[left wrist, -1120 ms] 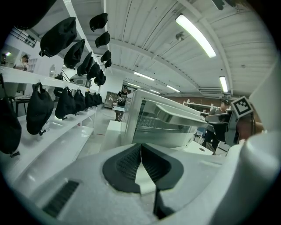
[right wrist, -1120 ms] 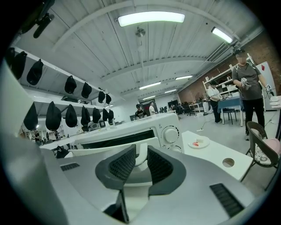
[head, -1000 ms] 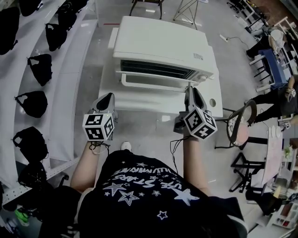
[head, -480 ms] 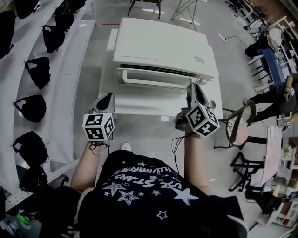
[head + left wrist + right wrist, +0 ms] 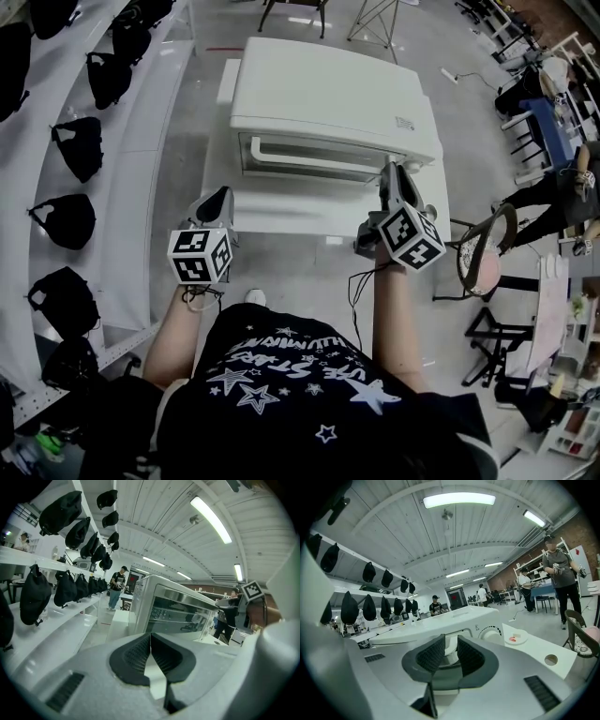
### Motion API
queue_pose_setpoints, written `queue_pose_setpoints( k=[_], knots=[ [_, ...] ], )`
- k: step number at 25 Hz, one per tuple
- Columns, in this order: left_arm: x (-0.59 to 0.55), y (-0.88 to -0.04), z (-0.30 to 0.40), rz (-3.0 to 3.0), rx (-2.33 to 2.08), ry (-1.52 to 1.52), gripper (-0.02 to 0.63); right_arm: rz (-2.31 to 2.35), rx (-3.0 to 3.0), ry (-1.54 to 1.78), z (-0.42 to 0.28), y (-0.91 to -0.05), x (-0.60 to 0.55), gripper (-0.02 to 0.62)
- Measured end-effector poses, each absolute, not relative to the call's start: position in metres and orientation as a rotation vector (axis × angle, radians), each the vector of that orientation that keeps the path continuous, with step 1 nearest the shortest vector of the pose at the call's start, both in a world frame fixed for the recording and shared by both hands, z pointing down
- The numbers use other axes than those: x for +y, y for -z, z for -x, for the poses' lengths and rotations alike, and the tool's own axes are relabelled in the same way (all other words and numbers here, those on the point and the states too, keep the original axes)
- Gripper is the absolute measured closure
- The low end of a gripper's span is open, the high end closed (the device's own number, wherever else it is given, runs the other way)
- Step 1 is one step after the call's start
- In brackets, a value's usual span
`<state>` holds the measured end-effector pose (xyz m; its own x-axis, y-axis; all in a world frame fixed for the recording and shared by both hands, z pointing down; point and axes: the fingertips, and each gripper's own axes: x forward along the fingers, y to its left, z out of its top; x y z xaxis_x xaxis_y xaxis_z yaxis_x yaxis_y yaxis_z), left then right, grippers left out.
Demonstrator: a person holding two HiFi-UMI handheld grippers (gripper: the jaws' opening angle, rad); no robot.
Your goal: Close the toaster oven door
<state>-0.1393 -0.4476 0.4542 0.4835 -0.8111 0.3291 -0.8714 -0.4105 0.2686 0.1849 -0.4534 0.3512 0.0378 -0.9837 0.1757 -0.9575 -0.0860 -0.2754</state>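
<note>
The white toaster oven point(image 5: 328, 94) stands on a white table point(image 5: 281, 211) ahead of me. Its glass door point(image 5: 309, 155) is up against the oven front, shut or very nearly so. My right gripper point(image 5: 389, 172) is at the right end of the door handle point(image 5: 319, 172), and its pads point(image 5: 429, 654) hold that white handle between them. My left gripper point(image 5: 218, 195) hovers over the table's near left part, away from the oven, shut on nothing. In the left gripper view the oven point(image 5: 178, 606) shows its glass front beyond the shut left gripper point(image 5: 150, 637).
White shelves with several black bags point(image 5: 70, 131) run along the left. A round chair point(image 5: 483, 248) stands right of the table. A small plate point(image 5: 515, 638) and a hole point(image 5: 551, 659) mark the table's right part. People stand far back in the room.
The oven door has swung up from half open to nearly shut. My right gripper rose and moved forward with the handle. The left gripper has stayed in place.
</note>
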Motion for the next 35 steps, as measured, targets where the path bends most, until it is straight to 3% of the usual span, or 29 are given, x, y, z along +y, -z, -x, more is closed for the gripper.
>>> queue_pose_setpoints(
  k=[20,25,35],
  knots=[
    [-0.396,-0.423,0.128,-2.344,-1.483,-0.183,0.584,2.102,2.132,0.491,-0.189,-0.342,-0.415,0.508],
    [-0.361,-0.416,0.115,-2.354,-1.494,-0.186,0.584,2.078,2.165,0.492,-0.198,-0.341,-0.381,0.590],
    [-0.295,-0.407,0.090,-2.392,-1.493,-0.171,0.584,1.998,2.253,0.494,-0.203,-0.345,-0.309,0.592]
  ],
)
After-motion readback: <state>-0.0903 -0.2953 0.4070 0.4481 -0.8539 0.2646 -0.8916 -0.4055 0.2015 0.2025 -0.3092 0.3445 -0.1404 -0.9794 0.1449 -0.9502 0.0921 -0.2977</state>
